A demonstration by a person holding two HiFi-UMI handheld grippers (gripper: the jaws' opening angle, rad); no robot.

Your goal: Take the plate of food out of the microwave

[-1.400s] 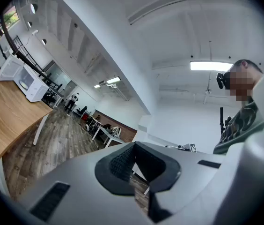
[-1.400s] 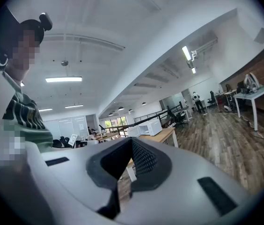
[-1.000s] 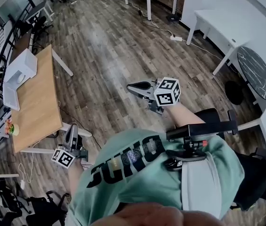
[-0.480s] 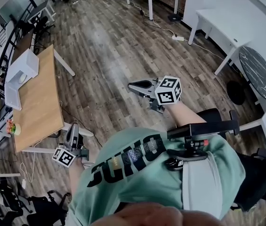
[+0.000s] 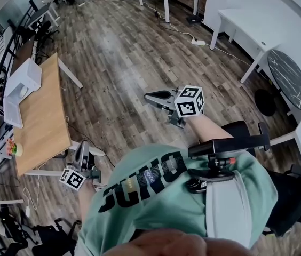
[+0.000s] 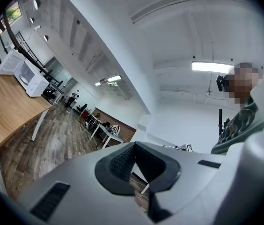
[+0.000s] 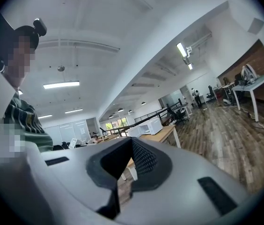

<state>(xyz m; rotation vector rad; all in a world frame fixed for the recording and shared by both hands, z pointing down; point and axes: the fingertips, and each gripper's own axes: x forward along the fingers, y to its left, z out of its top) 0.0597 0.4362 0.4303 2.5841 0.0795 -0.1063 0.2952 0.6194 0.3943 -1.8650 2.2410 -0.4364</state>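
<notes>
Over the wooden floor (image 5: 118,52), the left gripper (image 5: 81,149) hangs beside the hip and the right gripper (image 5: 155,97) reaches forward, both 2-jaw tongs clenched together, empty.

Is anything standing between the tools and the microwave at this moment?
Nothing visible does. The left tool and right tool are both shut and empty. Only floor lies between them and the table bearing the microwave. The plate cannot be seen from here.

The microwave (image 5: 25,78) seems too small to show its inside.
</notes>
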